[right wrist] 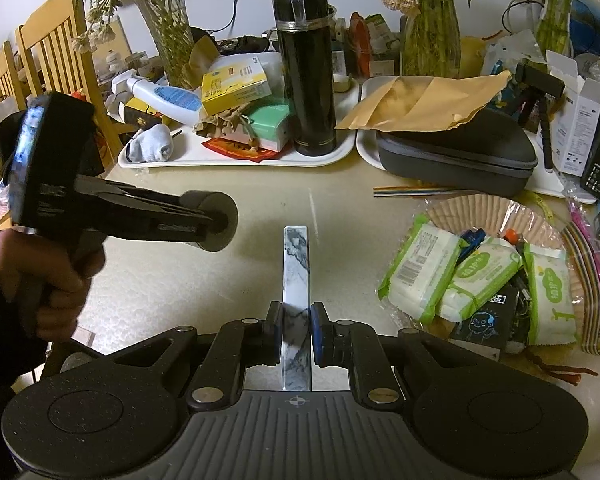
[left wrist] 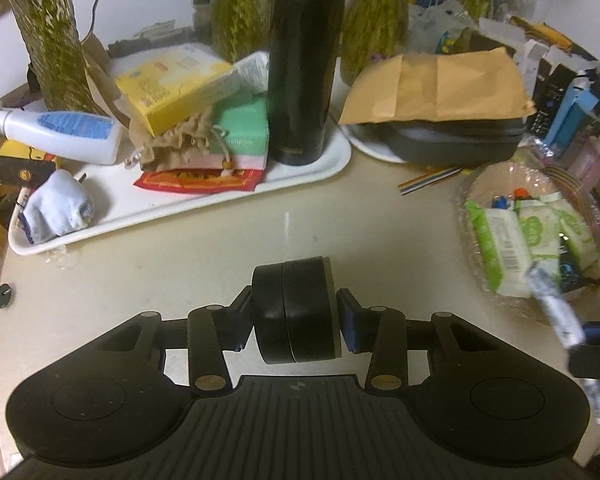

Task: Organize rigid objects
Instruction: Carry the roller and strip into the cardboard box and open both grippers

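Note:
In the left wrist view my left gripper (left wrist: 296, 322) is shut on a black round clamshell case (left wrist: 300, 296), held on edge above the cream table (left wrist: 180, 280). The right wrist view shows that case (right wrist: 218, 220) from the side, at the tip of the left tool in a person's hand (right wrist: 52, 280). My right gripper (right wrist: 296, 316) is shut on a long flat marble-patterned bar (right wrist: 296, 256) that sticks forward over the table. That bar (left wrist: 560, 316) also appears at the right edge of the left wrist view.
A white tray (left wrist: 172, 212) at the back left carries a black flask (left wrist: 300, 72), boxes, a lotion bottle and a sock. Beside it, a second tray (right wrist: 366, 148) bears a grey zip case (right wrist: 460, 156) under a brown envelope. A paper-lined basket (right wrist: 496, 212) of wipe packets sits on the right.

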The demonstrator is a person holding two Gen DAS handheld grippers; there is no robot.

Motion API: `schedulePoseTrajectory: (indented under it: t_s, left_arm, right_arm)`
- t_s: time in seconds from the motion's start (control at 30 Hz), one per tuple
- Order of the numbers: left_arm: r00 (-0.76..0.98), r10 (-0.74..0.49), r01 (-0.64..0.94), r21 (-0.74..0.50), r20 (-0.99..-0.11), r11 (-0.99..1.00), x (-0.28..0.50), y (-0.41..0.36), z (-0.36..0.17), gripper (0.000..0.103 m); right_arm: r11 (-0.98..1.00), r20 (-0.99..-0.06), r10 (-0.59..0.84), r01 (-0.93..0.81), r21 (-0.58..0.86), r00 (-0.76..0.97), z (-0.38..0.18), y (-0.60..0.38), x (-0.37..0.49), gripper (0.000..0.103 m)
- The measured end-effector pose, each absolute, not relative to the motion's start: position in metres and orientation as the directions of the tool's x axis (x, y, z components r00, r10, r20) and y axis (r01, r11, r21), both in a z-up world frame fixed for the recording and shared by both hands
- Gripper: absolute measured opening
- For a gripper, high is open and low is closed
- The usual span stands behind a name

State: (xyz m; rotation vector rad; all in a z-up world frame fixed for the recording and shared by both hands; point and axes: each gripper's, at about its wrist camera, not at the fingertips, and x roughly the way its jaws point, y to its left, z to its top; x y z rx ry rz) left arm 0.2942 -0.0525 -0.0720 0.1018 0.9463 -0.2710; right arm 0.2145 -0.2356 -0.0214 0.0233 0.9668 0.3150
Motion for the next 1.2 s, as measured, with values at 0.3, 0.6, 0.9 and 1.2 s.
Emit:
schedulePoseTrajectory:
  t_s: [0.3,0.6,0.9,1.2]
  left_arm:
    - [0.578,-0.166,0.221,-0.043,-0.799,0.974,0.271,-0.048,-0.043,0.041]
    - [0.601,-0.180,0.230,-0.047,-0.779,0.972,0.239,-0.045,-0.014,0.041]
    - [0.615,-0.173,0.231,-0.033,-0.770,0.972,0.204,-0.038,0.003,0.041]
    - [0.624,-0.166,0.236,-0.018,-0.764,0.972,0.170,-0.029,0.024,0.041]
  right_arm:
    - [0.954,-0.810,0.273,-0.253,0.160,0.519,-0.025,-0.231,0.215,0.017]
    - [0.951,-0.809,0.279,-0.266,0.158,0.517,-0.025,-0.226,0.211,0.017]
    - [0.945,-0.807,0.288,-0.289,0.153,0.515,-0.025,-0.221,0.197,0.017]
    - [0.929,-0.792,0.340,-0.311,0.200,0.508,-0.020,-0.218,0.173,0.017]
